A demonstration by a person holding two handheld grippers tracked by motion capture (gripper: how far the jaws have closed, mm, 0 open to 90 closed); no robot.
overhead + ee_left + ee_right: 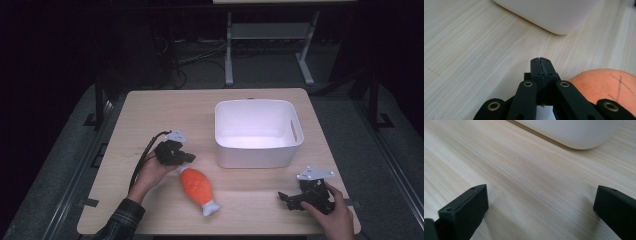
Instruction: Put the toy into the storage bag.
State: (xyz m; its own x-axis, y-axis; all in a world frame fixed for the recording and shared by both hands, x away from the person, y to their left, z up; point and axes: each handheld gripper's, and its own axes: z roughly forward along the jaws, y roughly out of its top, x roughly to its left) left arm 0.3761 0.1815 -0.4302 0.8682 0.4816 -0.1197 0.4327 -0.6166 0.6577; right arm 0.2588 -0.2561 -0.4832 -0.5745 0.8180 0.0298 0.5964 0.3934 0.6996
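Orange toy fish [198,186] lies flat on the table [150,110], front of centre, white tail toward the person, head toward the left gripper [186,158]. That gripper sits just beside the head, jaws pressed together with nothing between them; in its own view the orange body [604,85] bulges just right of the closed tips. Right gripper [286,199] rests near the front right edge, well apart from the fish, jaws spread wide over bare wood. White bin [257,131] stands empty behind the fish. Likely step: grasp the fish for the bin. To do it well, the left jaws must first open, shift right over the body and straddle its thick middle, not the rounded head, where closing jaws would probably slide off. Close gently; it looks soft.
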